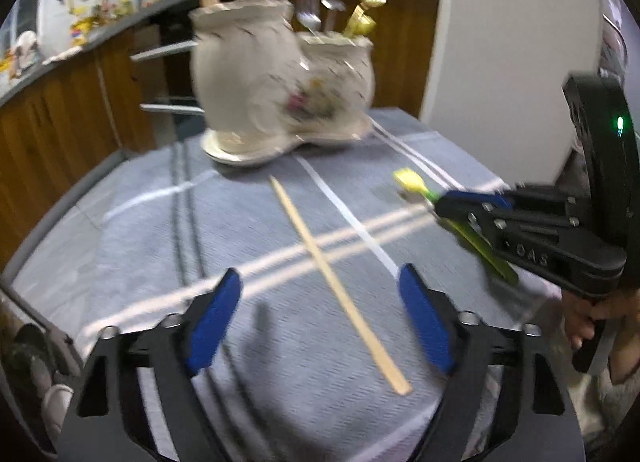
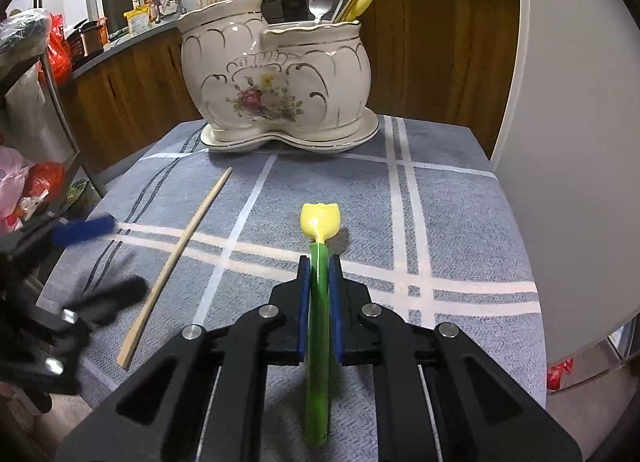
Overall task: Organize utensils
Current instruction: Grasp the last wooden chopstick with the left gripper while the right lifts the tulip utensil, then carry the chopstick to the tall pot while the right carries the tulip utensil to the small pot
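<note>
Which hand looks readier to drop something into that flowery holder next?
The right. Its tongs are shut on the green spoon, pointed at the holder. The left tongs are open, with the chopstick lying on the cloth between them.

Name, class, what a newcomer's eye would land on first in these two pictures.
Probably the yellow-and-green tulip spoon, clamped upright in the right gripper above the checked cloth. Behind it stands the flowered ceramic holder, cutlery only in its right pot. A lone chopstick lies between the left gripper's open jaws.
</note>
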Demonstrator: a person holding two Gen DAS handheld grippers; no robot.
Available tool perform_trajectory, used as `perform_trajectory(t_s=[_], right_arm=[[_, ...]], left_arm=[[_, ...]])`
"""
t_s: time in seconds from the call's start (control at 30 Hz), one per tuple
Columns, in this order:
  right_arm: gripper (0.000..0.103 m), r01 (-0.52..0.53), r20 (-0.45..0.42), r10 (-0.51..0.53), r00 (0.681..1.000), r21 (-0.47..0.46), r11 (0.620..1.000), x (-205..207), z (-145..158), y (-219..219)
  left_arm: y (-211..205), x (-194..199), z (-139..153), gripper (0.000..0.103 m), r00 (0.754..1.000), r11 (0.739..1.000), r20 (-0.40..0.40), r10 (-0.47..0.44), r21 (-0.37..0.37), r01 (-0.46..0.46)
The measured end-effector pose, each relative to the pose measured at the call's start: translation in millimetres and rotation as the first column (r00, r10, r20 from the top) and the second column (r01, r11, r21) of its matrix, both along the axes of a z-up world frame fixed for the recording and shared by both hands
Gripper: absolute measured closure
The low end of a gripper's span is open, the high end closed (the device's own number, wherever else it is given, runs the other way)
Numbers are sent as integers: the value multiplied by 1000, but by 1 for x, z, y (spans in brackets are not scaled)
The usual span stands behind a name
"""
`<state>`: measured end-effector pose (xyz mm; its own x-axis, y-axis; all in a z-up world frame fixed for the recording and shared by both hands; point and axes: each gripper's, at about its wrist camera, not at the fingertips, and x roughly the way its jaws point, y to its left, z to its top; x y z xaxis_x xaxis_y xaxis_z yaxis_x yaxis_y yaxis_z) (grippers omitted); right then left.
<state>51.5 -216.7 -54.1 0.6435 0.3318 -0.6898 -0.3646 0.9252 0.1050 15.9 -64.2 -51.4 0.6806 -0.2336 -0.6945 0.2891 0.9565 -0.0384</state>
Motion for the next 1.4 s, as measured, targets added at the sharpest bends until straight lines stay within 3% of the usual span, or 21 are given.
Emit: perform_trajectory(t_s=[0.1,0.2,0.3,0.33,0.57,0.8,0.93,1.0,1.1,1.17,1.27,1.3,1.33,1.4], right_arm=[[94,-8,2,8,1000,0,1000,-2,0,0],[94,-12,2,12,1000,2,1000,-2,1,0],[94,-16,3,16,1000,4,1000,-3,1,0],[94,-18,3,18,1000,5,1000,-3,1,0],[94,-33,-5,33,999,6,999,-3,1,1],[94,-37,-13,37,999,-8,999,0,0,2],[93,-41,-20,40,999,-29,999,2,-1,3],[91,-49,-22,48,999,-44,998,2,-2,5],[80,-67,-25,65,998,-68,995,2,-4,8],[79,-78,-31,76,997,-86,993,3,-5,11],[79,-95,-37,92,995,-90,991,5,-6,11],[81,-99,-40,96,995,-85,991,6,-6,10],[91,-100,-40,97,994,-85,991,6,-6,10],[94,-102,-42,98,994,-79,992,7,-6,10]], left_arm=[[-5,1,-9,51,999,999,-49,-20,23,21],[-7,-1,-12,67,999,997,-38,-24,78,26],[-3,-1,-9,90,997,995,-57,-43,82,48],[1,-1,-9,93,997,995,-65,-50,87,55],[26,-7,-6,94,995,990,-88,-46,128,57],[54,6,1,93,994,985,-104,28,172,-9],[47,16,6,81,996,987,-94,2,160,13],[40,21,5,79,995,986,-103,-13,165,30],[33,32,1,79,991,986,-126,-32,156,52],[32,38,-2,79,990,986,-135,-29,160,51],[31,43,-3,79,990,986,-138,-38,158,60],[31,45,-2,79,989,986,-140,-42,156,64],[30,46,-2,81,989,985,-140,-52,153,73],[29,49,-2,86,988,986,-142,-68,144,88]])
